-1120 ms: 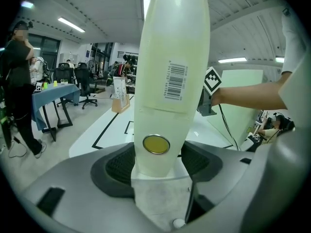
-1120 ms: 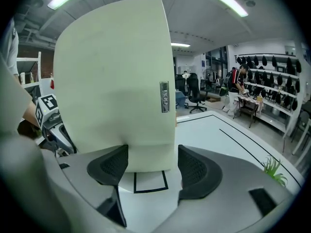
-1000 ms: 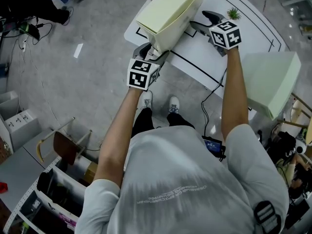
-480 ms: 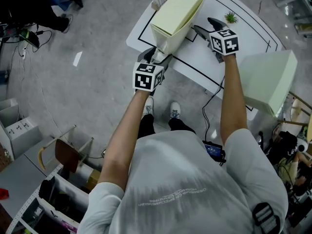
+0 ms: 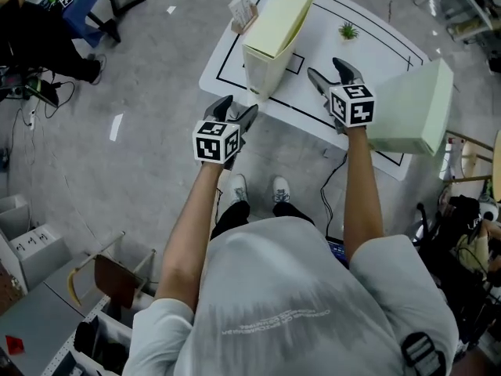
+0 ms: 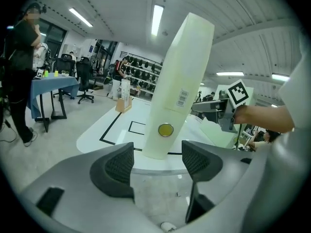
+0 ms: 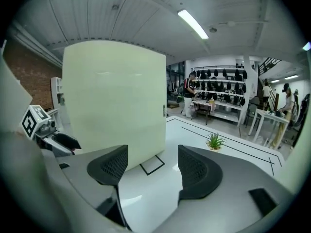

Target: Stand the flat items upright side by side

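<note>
Table (image 5: 376,49): white top with black marked lines.
Upright flat item (image 5: 278,26): pale yellow-green, standing on a narrow edge at the table's near edge; round yellow sticker and barcode label on the narrow face.
Second flat item (image 5: 411,108): same pale colour, at the table's right end, well apart from the first.
Left hand-held gripper (image 5: 236,110): released, nothing between the jaws; just off the table's near edge, facing the upright flat item.
Right hand-held gripper (image 5: 327,70): released, empty; over the table's near edge, between the two items.
Step in hand: judged as the gap between placements; one item stood, the other not yet beside it.
Next move: probably a grasp on the second flat item, then a carry across the table and a careful set-down on edge just beside the first, without tipping it.
Hard to make out: whether the second flat item stands, leans or overhangs the table; its lower edge not clearly shown.
Other: small plant (image 5: 348,30) and card stand (image 5: 243,10) toward the table's far side.
</note>
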The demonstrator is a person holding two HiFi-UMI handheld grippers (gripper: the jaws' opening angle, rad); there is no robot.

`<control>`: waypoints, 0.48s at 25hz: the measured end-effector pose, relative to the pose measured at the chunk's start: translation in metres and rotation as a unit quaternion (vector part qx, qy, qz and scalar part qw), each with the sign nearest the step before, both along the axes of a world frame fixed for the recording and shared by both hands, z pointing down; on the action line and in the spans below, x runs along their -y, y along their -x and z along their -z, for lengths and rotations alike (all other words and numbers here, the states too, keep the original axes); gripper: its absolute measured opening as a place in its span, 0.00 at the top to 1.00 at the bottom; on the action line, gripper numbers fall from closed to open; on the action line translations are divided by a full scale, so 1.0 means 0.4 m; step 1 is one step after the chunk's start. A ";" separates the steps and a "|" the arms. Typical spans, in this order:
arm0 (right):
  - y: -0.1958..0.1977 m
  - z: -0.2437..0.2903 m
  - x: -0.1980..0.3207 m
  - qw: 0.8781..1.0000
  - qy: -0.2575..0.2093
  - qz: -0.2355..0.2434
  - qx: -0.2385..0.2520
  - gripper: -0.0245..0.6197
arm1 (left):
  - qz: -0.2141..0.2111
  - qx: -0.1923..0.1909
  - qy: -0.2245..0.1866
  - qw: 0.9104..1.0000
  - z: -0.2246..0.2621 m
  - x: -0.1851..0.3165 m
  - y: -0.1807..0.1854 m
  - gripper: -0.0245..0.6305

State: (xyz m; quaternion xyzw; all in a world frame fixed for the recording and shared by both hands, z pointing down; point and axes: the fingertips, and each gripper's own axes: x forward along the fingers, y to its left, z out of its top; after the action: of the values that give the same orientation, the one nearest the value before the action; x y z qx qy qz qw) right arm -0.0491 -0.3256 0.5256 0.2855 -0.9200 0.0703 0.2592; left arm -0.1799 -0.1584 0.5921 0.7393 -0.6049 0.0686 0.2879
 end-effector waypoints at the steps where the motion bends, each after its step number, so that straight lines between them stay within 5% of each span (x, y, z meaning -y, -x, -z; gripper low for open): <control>1: -0.014 0.016 -0.026 1.000 -0.004 -0.006 0.000 0.43 | -0.002 -0.008 -0.009 1.000 0.010 -0.008 0.005 0.48; 9: -0.127 0.110 -0.239 0.996 0.007 -0.084 0.036 0.51 | -0.025 -0.085 -0.085 0.992 0.107 -0.088 0.042 0.48; 12: -0.182 0.163 -0.312 0.993 -0.016 -0.108 0.036 0.50 | -0.056 -0.083 -0.111 0.989 0.158 -0.102 0.053 0.48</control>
State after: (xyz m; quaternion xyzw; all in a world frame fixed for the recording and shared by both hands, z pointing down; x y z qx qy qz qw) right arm 0.0237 -0.2008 0.4606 0.3843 -0.8937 0.0934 0.2120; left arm -0.2011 -0.1176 0.5291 0.8026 -0.5400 -0.0444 0.2495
